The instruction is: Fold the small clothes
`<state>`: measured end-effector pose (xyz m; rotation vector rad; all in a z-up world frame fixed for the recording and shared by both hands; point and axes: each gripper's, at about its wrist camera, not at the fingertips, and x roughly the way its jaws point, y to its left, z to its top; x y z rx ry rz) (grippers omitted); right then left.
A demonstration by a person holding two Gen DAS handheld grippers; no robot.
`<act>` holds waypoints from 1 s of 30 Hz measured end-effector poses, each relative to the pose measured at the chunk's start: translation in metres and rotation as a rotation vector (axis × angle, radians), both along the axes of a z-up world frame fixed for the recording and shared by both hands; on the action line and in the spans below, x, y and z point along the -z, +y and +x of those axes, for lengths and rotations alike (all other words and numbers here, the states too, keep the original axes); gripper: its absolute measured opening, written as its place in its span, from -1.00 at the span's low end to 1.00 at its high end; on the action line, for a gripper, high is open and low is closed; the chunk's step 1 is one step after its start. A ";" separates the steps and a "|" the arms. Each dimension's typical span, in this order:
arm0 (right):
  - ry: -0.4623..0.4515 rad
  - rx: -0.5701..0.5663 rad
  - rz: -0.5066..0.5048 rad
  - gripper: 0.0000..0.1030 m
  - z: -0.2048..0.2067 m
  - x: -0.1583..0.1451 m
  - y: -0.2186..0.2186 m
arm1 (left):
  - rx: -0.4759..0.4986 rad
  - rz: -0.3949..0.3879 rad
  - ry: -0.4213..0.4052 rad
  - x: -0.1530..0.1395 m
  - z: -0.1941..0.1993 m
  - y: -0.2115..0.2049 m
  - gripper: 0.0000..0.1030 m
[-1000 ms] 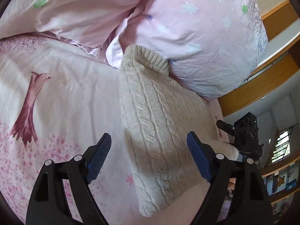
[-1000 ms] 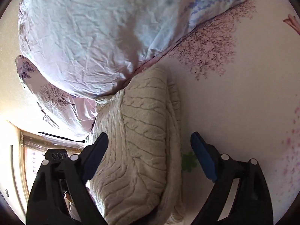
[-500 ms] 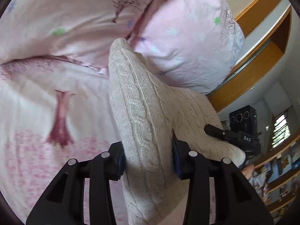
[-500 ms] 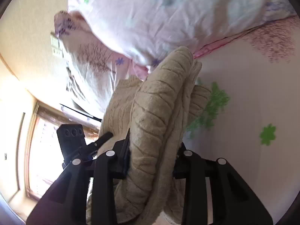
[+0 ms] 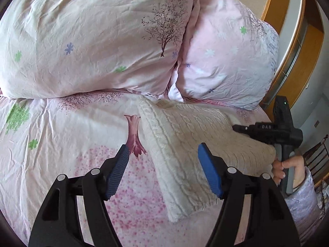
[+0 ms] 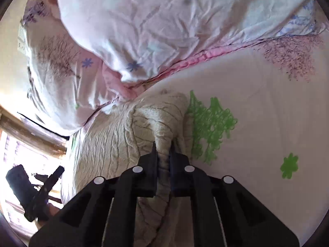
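Step in hand: I judge a fold of the cream cable-knit sweater [image 5: 197,144] is being set down; the garment lies as a thick folded pad on the bed [image 5: 61,135], just in front of the two pillows.
Left claw [image 5: 164,168]: my fingers stand wide apart, holding nothing, hovering over the sweater's near left edge.
Sweater place: it runs from the gap between the pillows toward the near right, its left edge beside the printed pink tree trunk [image 5: 134,138].
Right claw [image 6: 163,160]: my fingers are pressed together on a bunched fold of the sweater at its right end.
Next move: I think the right claw needs to let go low, so the fold does not spring up, then the layers want squaring.
Room on the left: the bed to the left and near side of the sweater is bare sheet, good for sliding or turning.
Far edge: the left pillow [image 5: 92,41] and right pillow [image 5: 226,61] touch or nearly touch the sweater's far end, so little room there.
Right edge: the bed ends near my right hand [image 5: 287,168]; a wooden frame [image 5: 292,47] stands beyond.
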<state>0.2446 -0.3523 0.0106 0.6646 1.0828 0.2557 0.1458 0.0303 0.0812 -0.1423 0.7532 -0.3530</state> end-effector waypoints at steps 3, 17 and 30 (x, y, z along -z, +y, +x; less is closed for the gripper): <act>0.033 0.046 -0.106 -0.81 -0.005 0.001 -0.008 | -0.030 0.055 -0.045 -0.003 -0.020 0.002 0.40; -0.073 -0.121 -0.027 0.33 -0.100 -0.011 0.040 | -0.164 0.224 0.047 0.038 -0.063 -0.012 0.97; -0.159 -0.072 -0.480 0.96 -0.184 -0.031 0.061 | -0.162 0.227 0.206 0.080 -0.061 -0.031 0.97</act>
